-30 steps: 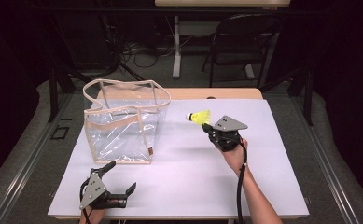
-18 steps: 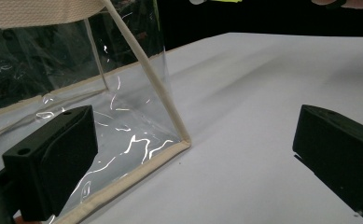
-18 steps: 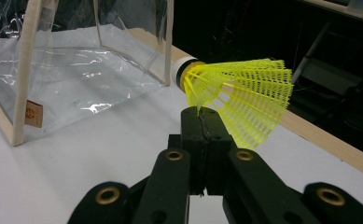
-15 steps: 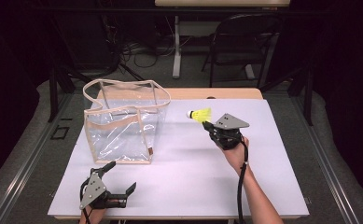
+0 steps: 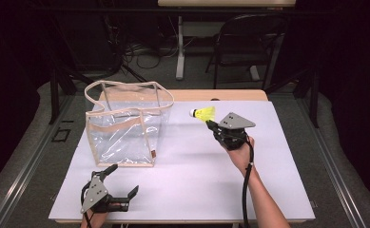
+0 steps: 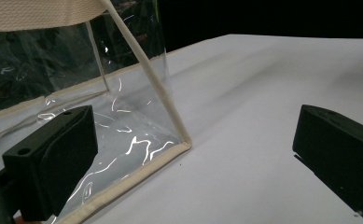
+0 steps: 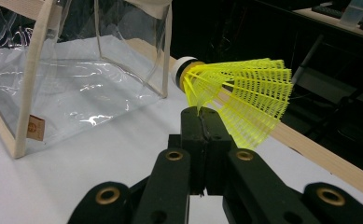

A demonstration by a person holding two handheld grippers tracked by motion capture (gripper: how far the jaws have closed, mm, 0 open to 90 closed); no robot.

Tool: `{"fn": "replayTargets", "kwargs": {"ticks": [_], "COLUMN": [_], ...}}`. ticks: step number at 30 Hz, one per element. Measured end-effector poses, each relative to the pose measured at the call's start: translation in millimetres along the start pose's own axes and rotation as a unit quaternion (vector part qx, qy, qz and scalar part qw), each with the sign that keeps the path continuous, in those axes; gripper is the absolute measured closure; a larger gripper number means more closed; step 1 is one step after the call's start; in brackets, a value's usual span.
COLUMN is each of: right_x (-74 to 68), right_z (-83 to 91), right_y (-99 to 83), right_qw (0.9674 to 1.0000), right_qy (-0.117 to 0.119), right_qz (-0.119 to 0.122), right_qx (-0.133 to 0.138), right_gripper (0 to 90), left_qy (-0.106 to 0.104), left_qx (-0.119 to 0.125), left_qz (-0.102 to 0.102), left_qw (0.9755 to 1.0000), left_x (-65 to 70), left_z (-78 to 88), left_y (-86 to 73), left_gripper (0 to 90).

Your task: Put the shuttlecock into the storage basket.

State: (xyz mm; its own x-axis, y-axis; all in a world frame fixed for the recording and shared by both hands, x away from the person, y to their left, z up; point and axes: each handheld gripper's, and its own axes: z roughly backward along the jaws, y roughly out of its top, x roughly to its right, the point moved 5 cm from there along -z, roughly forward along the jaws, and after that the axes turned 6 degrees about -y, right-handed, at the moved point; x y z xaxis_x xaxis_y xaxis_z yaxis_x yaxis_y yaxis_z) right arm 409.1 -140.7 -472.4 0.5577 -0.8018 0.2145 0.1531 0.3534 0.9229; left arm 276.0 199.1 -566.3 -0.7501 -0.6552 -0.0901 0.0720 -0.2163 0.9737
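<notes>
**me:** Shuttlecock [image 7: 237,95] status: picked up and off the table [image 5: 206,161], pinched in my right gripper [image 5: 211,124]. Jaws are pressed tight together on one bit of the yellow mesh skirt, white cork end sticking out ahead and a little to the left of my fingertips. So I'd call the grab done.

**other:** And where's it headed, the clear bag?

**me:** That's my guess. The bag [image 5: 125,124] stands upright with its mouth open, off to the left of my right fingers and well apart from them. Shuttlecock isn't over the opening yet, so what's left is the carry across, the drop and the release.

**other:** Left hand doing anything?

**me:** Not really. Left gripper [image 5: 121,187] sits low at the near edge, jaws spread wide with nothing between them. The bag's near bottom corner [image 6: 181,140] is just ahead of my left-hand finger [image 6: 53,161], not touching.

**other:** Anything in the way?

**me:** Table between fingers and bag is bare. Only hurdle I see is the bag's tall floppy rim [image 5: 166,97], which I'd have to clear. Chair [image 5: 247,42] and cables sit far behind, no bother.
</notes>
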Motion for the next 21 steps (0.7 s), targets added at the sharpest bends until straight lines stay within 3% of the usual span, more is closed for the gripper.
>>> {"fn": "replayTargets", "kwargs": {"ticks": [21], "right_x": [6.5], "right_z": [5.4], "right_y": [17.0], "right_qw": [0.9999], "right_qy": [-0.004], "right_qz": [0.003], "right_qx": [0.012], "right_gripper": [90.0], "left_qy": [0.002], "left_qx": [0.0], "left_qz": [-0.002], "left_qw": [1.0], "left_x": [-0.7], "left_z": [0.7], "left_y": [0.2], "left_gripper": [0.2]}}
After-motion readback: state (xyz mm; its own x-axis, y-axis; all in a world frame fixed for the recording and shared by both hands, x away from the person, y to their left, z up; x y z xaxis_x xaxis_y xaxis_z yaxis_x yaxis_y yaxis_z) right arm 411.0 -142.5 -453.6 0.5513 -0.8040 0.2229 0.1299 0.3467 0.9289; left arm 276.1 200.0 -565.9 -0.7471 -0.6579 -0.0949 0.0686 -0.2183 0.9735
